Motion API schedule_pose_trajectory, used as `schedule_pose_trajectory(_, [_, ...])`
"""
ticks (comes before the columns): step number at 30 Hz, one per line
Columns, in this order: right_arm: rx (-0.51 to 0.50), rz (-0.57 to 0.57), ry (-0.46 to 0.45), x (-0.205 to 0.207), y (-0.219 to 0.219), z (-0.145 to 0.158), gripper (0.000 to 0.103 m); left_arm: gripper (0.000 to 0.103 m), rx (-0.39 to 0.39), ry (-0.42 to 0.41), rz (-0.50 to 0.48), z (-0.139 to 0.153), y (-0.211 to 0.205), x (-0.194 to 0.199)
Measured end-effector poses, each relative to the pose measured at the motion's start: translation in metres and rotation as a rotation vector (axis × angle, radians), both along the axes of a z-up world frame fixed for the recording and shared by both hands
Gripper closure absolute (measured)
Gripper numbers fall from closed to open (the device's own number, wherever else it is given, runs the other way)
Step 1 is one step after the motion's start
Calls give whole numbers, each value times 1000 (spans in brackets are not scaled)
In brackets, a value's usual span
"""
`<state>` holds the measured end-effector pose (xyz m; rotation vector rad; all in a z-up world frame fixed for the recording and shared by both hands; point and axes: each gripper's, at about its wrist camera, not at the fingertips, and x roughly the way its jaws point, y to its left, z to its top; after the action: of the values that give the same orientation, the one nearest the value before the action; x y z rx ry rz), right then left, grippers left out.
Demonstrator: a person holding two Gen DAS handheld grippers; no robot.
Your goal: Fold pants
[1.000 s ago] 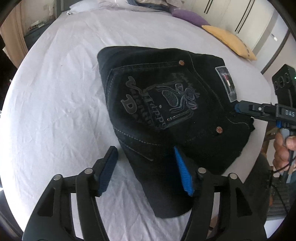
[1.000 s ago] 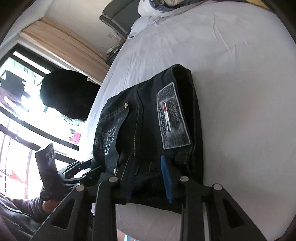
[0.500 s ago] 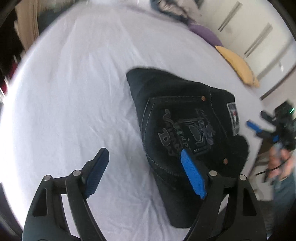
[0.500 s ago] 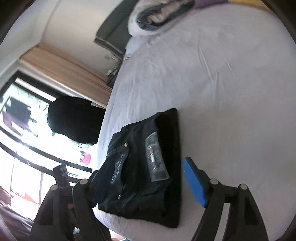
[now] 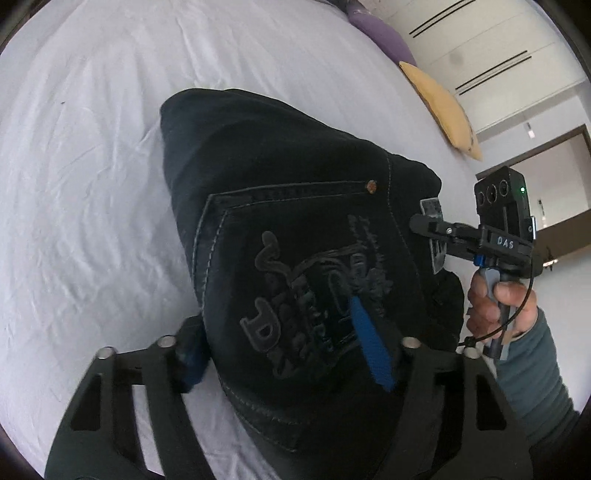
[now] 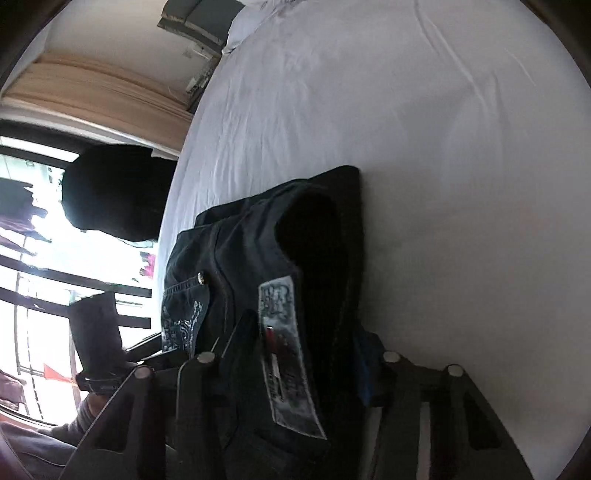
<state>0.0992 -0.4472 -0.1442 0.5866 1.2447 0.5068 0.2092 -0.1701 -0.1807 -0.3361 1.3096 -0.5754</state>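
Folded black pants (image 5: pixel 303 236) lying on the white bed sheet (image 5: pixel 92 184), close to the near edge of the mattress, back pocket and stitched emblem facing up. Wide stretch of bare sheet beyond and to the left of the bundle, lightly wrinkled; in the right wrist view, open sheet also to the right of the waistband edge. Left gripper (image 5: pixel 280 343) straddling the near end of the pants, blue pads spread on either side of the thick fold, the left pad partly hidden behind the cloth, the right one lying on the emblem; firm clamp or loose contact impossible to tell. Right gripper (image 6: pixel 306 350) at the waistband, fingers apart around the stacked layers by the grey brand patch (image 6: pixel 288 354), grip tightness likewise unclear. Yellow pillow (image 5: pixel 441 109) and purple pillow (image 5: pixel 380 35) at the far right side of the bed. Beige curtain (image 6: pixel 99 99) and bright window (image 6: pixel 29 295) beyond the left side.
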Motion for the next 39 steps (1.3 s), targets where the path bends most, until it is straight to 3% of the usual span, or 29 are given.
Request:
schedule_pose_trajectory(3, [-45,-2,-21,-2,6,5,69,73,-15,-18,23,5,5,1])
schedule_pose_trajectory(5, [-96,0,-53,-8,12,14,76,79,-21,-28,35,9,8,-1])
schedule_pose_trajectory(8, [-148,3,-106,-12,26,34,83,83,-9,-57,28,21,10,-3])
schedule_pose_trajectory(14, [-164,54,-228,-2,54,88,84,85,-21,-150,58,65,31,7])
schedule_pose_trajectory(20, [-140,83,-311,62,90,117,84,85,30,-259,123,105,75,61])
schedule_pose_trajectory(26, [-139,89,-293,146,123,98,84,85,78,-263,152,93,99,130])
schedule_pose_trajectory(31, [-134,71,-199,190,127,50,82,84,126,-219,163,50,117,164])
schedule_pose_trajectory(34, [-132,21,-162,194,120,22,63,72,169,-208,177,27,123,165])
schedule_pose_trajectory(36, [-74,-19,-153,191,109,10,56,47,168,-214,217,18,132,164])
schedule_pose_trajectory(39, [-40,-58,-156,177,98,13,44,31,166,-220,252,15,138,159])
